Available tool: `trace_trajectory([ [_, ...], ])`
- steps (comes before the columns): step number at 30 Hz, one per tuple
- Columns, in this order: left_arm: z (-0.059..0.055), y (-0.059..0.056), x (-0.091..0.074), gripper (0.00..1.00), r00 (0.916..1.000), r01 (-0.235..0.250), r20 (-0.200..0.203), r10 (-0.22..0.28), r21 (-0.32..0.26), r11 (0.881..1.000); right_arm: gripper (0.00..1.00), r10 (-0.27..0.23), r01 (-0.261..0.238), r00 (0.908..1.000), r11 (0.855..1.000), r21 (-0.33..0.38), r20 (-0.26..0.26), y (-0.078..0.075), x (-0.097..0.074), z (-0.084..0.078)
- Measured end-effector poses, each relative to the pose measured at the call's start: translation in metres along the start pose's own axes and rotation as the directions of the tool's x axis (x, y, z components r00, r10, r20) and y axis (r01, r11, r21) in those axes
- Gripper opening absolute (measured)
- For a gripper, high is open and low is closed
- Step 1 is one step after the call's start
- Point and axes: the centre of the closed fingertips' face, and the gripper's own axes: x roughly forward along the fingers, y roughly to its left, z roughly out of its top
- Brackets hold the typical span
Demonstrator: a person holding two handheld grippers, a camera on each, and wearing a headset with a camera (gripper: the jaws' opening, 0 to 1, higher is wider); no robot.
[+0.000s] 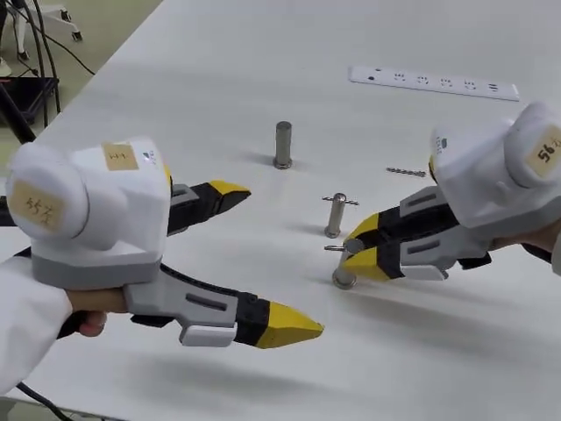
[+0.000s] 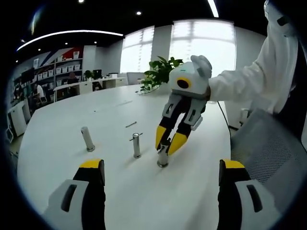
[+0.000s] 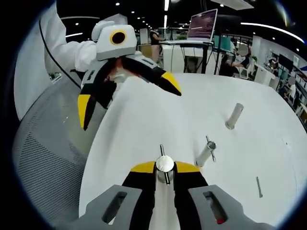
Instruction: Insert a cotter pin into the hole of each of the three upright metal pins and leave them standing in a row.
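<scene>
Yellow-tipped jaws of the right gripper are closed on the nearest metal pin, crossed by a cotter pin; the left gripper is held open

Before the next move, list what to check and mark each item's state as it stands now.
1. Grip: right tool shut on near pin: ok.
2. Fit: cotter pin through near pin: ok.
3. Second one: middle pin upright and fitted: ok.
4. Third one: far pin fitted: not ok, it stands bare.
5. Supply: loose cotter pin lying free on the table: ok.
6. Free hand: left tool open, holding nothing: ok.
</scene>
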Motion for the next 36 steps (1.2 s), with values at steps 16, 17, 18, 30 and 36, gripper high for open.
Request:
trace_trajectory([
  [16,-0.010,0.012,0.001,0.96,0.9986,-0.039,-0.036,0.038,-0.040,0.998,0.07,-0.050,0.049,0.9987,0.998,0.037,0.013,-0.017,-0.016,-0.005],
  [17,-0.011,0.012,0.002,0.96,0.9986,-0.037,-0.040,0.035,-0.045,0.998,0.07,-0.057,0.057,0.9984,0.998,0.033,0.007,-0.020,-0.018,-0.006],
  [18,-0.011,0.012,0.002,0.96,0.9985,-0.037,-0.041,0.036,-0.043,0.998,0.07,-0.065,0.065,0.9979,0.998,0.024,-0.002,-0.023,-0.021,-0.008],
  [30,-0.018,0.012,0.001,0.96,0.9968,-0.038,-0.073,0.034,-0.054,0.998,0.08,-0.141,0.142,0.9899,0.989,0.051,-0.018,-0.061,-0.047,-0.024],
  [36,-0.019,0.012,0.000,0.96,0.9964,-0.039,-0.078,0.034,-0.069,0.997,0.08,-0.136,0.137,0.9905,0.988,0.067,-0.022,-0.062,-0.046,-0.029],
])
